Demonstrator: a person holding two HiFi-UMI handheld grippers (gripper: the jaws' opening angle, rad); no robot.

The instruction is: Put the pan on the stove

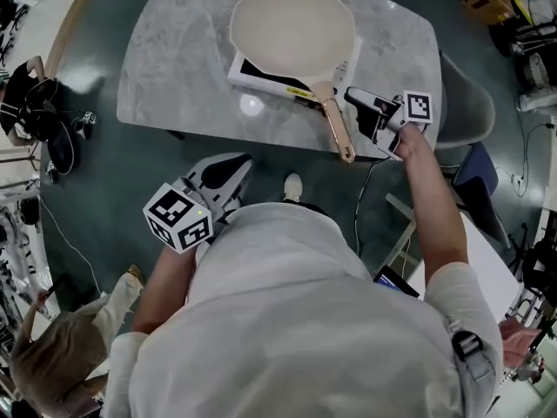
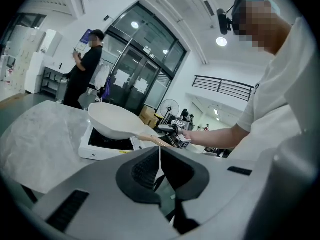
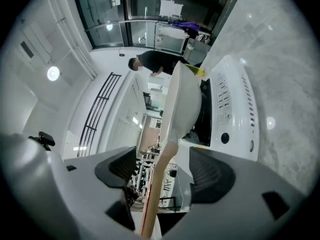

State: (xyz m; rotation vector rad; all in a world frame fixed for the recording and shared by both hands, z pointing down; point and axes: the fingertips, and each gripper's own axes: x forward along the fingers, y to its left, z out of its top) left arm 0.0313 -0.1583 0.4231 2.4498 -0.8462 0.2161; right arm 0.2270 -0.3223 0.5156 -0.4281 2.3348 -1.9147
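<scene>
Fig. — Pan [image 1: 291, 29] sits on stove [image 1: 248, 75], far side of the marble table [image 1: 165, 68].
Your R gripper [image 1: 355, 103] is at the wooden handle [image 1: 337, 129]. Its jaws are wide apart w/ the handle running between them, and neither pad presses it (see R gripper view). Your L gripper [image 1: 228, 171] is held back by your body, short of the table edge, jaws together on nothing. The handle points toward you, past the stove's edge.

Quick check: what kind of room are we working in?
Probably a lab or workshop, not a kitchen: portable stove on a marble table, cables along the floor, glass doors behind.
</scene>
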